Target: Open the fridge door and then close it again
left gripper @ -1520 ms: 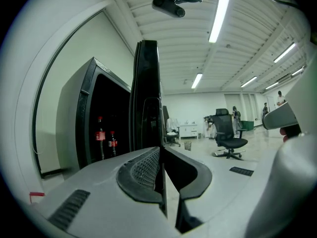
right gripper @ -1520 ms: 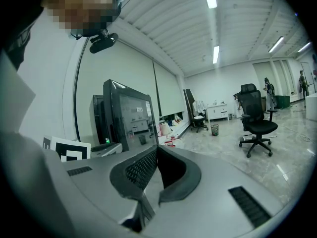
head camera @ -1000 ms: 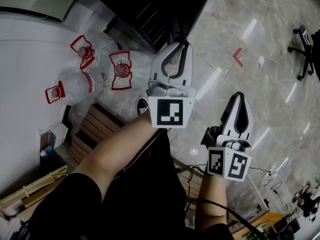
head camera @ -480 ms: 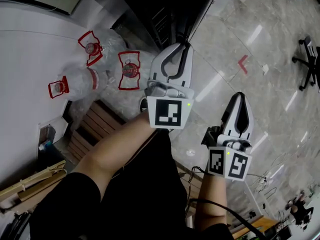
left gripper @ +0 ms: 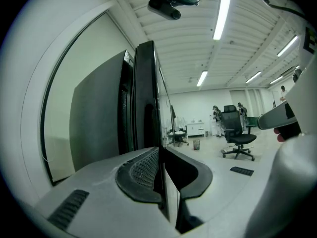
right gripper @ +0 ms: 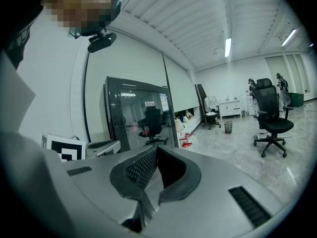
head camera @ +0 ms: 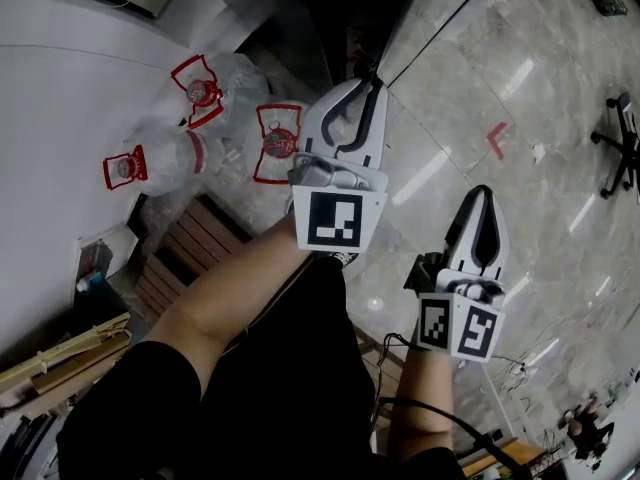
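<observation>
The fridge [head camera: 335, 13] is a tall black cabinet at the top of the head view. Its dark glass door [left gripper: 146, 98] stands edge-on straight ahead in the left gripper view, and the right gripper view shows the glass front [right gripper: 141, 110] with reflections. From above, a thin dark line [head camera: 440, 30] runs up and to the right from the left gripper's tip; I cannot tell how far the door is open. My left gripper [head camera: 368, 80] [left gripper: 163, 155] is shut and empty, its tip close to the door's edge. My right gripper [head camera: 481, 196] [right gripper: 156, 155] is shut and empty, lower right over the floor.
Three large water bottles with red handles [head camera: 200, 93] [head camera: 280, 133] [head camera: 125, 168] sit wrapped in plastic by the white wall, beside a wooden pallet [head camera: 190, 248]. An office chair [head camera: 625, 143] stands far right. A red mark [head camera: 497, 138] is on the shiny stone floor.
The bottles and the floor mark have slid down and right in the head view. Both grippers stay shut, the left tip a little nearer the fridge.
</observation>
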`<move>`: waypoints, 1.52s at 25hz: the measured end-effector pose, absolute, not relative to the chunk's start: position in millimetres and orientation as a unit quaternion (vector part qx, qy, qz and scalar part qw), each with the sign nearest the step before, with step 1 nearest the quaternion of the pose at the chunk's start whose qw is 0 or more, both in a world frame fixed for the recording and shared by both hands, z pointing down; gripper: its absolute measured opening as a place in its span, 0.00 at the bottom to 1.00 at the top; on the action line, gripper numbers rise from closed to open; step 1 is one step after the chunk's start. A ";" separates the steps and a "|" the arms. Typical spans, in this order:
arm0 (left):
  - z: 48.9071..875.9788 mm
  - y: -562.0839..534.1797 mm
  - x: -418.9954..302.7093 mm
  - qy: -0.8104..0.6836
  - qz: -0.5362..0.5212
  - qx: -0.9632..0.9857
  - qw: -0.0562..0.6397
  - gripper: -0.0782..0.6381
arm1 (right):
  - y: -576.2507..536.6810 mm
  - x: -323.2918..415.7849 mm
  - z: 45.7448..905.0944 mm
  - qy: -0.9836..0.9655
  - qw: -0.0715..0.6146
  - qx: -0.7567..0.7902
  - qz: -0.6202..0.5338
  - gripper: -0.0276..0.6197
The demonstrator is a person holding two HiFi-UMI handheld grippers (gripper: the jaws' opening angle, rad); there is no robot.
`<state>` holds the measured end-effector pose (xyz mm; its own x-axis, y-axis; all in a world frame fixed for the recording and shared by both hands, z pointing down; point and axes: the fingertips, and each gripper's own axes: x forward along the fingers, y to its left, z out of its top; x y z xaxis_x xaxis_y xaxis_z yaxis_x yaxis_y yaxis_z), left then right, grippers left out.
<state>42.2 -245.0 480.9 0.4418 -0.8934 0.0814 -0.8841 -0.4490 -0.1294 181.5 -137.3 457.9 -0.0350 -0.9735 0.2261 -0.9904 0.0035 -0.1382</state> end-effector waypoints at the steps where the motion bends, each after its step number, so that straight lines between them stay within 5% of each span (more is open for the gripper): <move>1: 481.2 -247.4 39.2 0.524 -0.069 -0.848 0.034 0.16 | -140.0 178.7 458.0 -0.708 0.033 0.693 0.129 0.07; 23: 491.5 -229.4 9.1 0.539 -0.127 -0.833 -0.005 0.14 | -133.4 127.0 401.0 -0.738 0.011 0.665 0.116 0.07; 38: 309.5 -101.2 28.9 0.480 -0.025 -0.876 0.044 0.12 | -51.8 124.1 289.6 -0.766 0.005 0.640 0.064 0.07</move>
<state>28.9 -101.2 309.5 0.5385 -0.8426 0.0012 -0.8383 -0.5359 -0.1006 124.1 -51.8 289.6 -0.1807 -0.9795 0.0894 -0.9808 0.1727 -0.0907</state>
